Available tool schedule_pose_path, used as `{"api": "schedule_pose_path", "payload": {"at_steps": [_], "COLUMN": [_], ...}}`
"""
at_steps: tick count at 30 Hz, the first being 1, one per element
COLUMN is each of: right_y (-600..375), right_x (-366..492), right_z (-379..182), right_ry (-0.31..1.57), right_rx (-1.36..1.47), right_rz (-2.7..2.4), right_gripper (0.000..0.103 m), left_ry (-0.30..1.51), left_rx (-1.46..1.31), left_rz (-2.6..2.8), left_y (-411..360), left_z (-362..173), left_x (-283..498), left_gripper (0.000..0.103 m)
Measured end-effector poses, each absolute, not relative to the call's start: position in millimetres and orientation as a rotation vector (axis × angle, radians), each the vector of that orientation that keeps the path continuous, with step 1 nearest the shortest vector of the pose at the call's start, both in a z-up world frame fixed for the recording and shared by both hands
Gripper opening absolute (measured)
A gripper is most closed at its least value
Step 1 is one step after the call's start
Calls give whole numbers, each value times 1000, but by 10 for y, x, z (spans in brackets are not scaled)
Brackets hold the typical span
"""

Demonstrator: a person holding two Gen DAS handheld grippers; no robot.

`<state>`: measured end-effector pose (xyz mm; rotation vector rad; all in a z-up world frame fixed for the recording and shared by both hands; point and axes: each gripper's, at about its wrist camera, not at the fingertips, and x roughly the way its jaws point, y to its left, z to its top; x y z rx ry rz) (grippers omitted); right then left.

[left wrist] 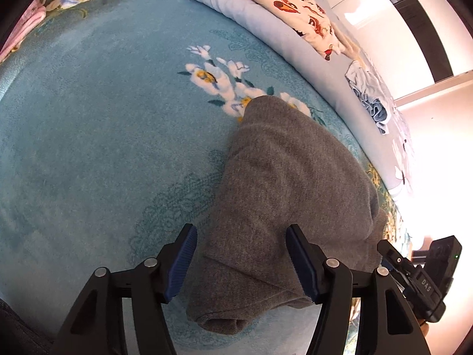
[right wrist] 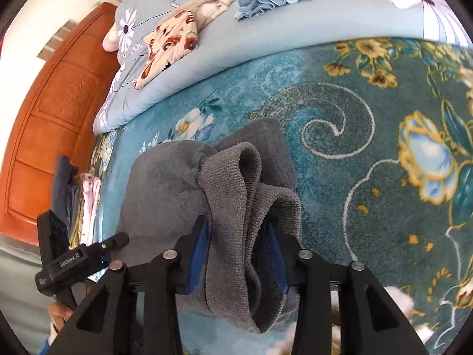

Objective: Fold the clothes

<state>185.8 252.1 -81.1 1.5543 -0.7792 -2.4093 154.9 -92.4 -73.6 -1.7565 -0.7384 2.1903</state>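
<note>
A grey knit garment lies folded into a long bundle on the teal floral blanket. My left gripper is open and straddles the bundle's near corner, with both blue pads clear of the cloth. In the right wrist view the same garment ends in a bunched ribbed hem. That hem hangs loosely between the fingers of my right gripper, which is open. The other gripper shows at the edge of each view: the right one and the left one.
A light blue quilt lies along the blanket's far edge. On it rest a folded car-print cloth and crumpled blue clothes. An orange wooden headboard stands at the left, and folded pink and dark clothes are stacked beside it.
</note>
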Motion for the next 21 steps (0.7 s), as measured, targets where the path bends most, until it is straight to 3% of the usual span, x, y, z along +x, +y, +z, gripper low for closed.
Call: {"api": "schedule_pose_path", "payload": {"at_steps": [1,3,5,9,12,15,18,21], "right_y": [2552,2639,2714,2776,2778,2744,2691,2650], "right_x": [1911,2004,2056,2074,2033,1961,1936,1939], "right_z": [-780,-799,-920,-1215,-1374,-1404,-1358,-1363], "right_ry": [-777,-825,-915,-1159,-1289,-1281,-1209,-1188], "right_rx": [1527,1494,1516,1503,1464,1430,1396,1398], "right_rz": [-2427,-2430,-2392,-2264,-2196,-2210,-2270,-2295], "right_gripper": [65,66,85,86,87,87,87,87], "left_ry": [-765,-815,-861,-883,-751,-647,-687,-720], "left_rx": [-1744,-1715,-1690,-1716,-1755,-1765,-1783,-1817], "left_rz": [2181,2171,2153,2114,2112,2101,2038,1999], "left_y": [-938,-967,-985,-954,-837,-720,-701,-703], "left_z": [-732,-709,-698,-765,-828,-905,-1015,-1078], "left_x": [1544,1539,1519,1372,1248,1214,1216,1215], "left_gripper": [73,77,82,83,83,83,86,95]}}
